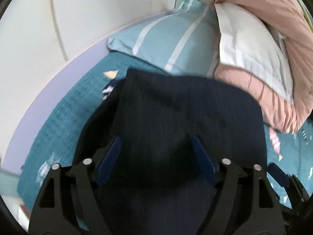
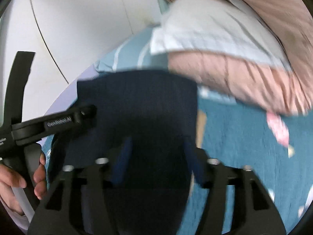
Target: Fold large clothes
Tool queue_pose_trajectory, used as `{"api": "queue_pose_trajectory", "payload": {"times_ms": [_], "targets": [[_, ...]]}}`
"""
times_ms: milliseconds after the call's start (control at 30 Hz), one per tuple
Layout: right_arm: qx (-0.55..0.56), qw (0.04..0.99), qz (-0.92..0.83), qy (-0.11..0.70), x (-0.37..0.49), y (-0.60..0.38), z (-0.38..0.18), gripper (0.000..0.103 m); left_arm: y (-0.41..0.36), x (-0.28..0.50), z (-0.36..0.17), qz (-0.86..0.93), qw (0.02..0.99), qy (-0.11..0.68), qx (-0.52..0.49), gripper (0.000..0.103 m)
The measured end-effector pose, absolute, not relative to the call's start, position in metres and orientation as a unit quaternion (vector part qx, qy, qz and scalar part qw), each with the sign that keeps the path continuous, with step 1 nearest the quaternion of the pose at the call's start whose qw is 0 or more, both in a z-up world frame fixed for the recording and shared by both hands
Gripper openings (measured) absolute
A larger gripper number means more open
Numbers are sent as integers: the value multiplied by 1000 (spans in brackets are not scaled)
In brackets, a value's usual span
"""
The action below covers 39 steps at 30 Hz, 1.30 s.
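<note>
Dark navy cloth (image 1: 176,113) fills the lower middle of the left wrist view, lying right under the left gripper (image 1: 156,156), whose blue-padded fingers (image 1: 110,160) stand wide apart with the fabric passing between them; whether the pads press it I cannot tell. Its far edge runs across the centre of the frame, and it rests on a teal bedspread (image 1: 64,113) that shows at lower left and lower right.

At upper right a pink duvet (image 1: 273,15) is heaped up, with a white pillow (image 1: 252,45) lodged in its folds. At upper centre, beside it, lies a pale blue pillow with white stripes (image 1: 164,39), touching the spread. White wall (image 1: 58,19) takes the upper left.

From the right wrist view, the same navy cloth (image 2: 137,101) sits in the centre and lower middle, a squared far edge toward the striped pillow (image 2: 127,56). The right gripper (image 2: 156,156) has its fingers spread wide too, cloth lying between them. At left the other gripper's black body (image 2: 52,123) reaches onto the cloth's left edge, and the person's left hand (image 2: 19,180) grips its handle at lower left. Motion blur softens much of this frame.
</note>
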State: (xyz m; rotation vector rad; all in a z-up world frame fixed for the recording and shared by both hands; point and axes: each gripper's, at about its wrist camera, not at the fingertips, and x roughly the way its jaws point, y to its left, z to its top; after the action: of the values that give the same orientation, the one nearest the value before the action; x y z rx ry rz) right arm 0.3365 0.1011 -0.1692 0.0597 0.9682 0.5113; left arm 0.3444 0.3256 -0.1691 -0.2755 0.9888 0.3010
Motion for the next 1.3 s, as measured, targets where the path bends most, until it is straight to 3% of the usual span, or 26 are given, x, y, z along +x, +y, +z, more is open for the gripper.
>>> {"api": "queue_pose_trajectory", "payload": {"times_ms": [133,300,500,1067,1300], "targets": [[57,837,242,488,299,75,-173,68,295,305,-172,156,856,483,-95,80],[45,854,214,471,253,41,-166,82,261,255,-179,145,852,493,-95,80],[25,879,159,450,207,4,-151,90,207,205,-177,121,852,504,-74,83],[-20,940,103,324,90,-87,-97,91,91,85,-131,130,881,452,-58,87],[21,950,123,285,66,-131,-79,92,57,57,-106,114,898,423,-48,87]]}}
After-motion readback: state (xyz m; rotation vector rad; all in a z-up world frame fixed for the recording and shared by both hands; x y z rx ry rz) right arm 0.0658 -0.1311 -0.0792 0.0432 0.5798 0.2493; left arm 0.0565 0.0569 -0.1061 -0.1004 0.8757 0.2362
